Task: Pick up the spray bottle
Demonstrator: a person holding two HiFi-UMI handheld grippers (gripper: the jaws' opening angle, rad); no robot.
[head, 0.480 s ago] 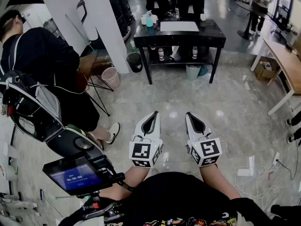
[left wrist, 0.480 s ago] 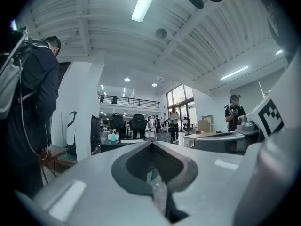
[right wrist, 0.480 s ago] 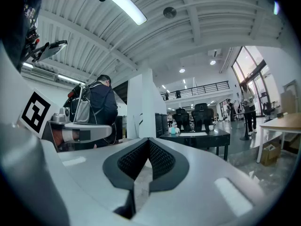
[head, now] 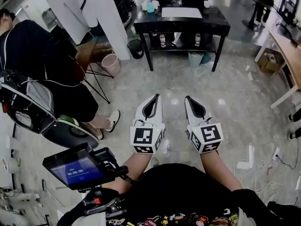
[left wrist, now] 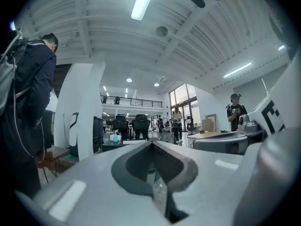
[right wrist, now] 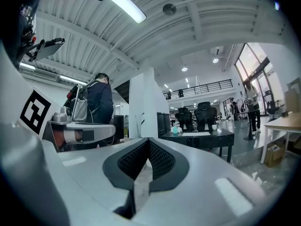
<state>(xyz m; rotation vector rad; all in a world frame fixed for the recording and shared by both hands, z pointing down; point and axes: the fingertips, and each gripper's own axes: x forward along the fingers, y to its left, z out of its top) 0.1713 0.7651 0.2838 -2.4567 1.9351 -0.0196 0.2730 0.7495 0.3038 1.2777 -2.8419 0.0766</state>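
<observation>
The spray bottle is a small teal one standing at the left end of a black table, far across the room. It also shows as a tiny teal shape in the left gripper view and the right gripper view. My left gripper and right gripper are held side by side over the marble floor, pointing towards the table and several steps short of it. Both are shut, with nothing between the jaws.
A person with a backpack bends over at the left beside a white pillar. A pink bin and a black bin stand near the table's left leg. Bottles line its lower shelf. A wooden desk is at the right.
Both grippers sit a little higher in the head view and remain shut. The table and the person at the left have slid towards the top of the frame.
</observation>
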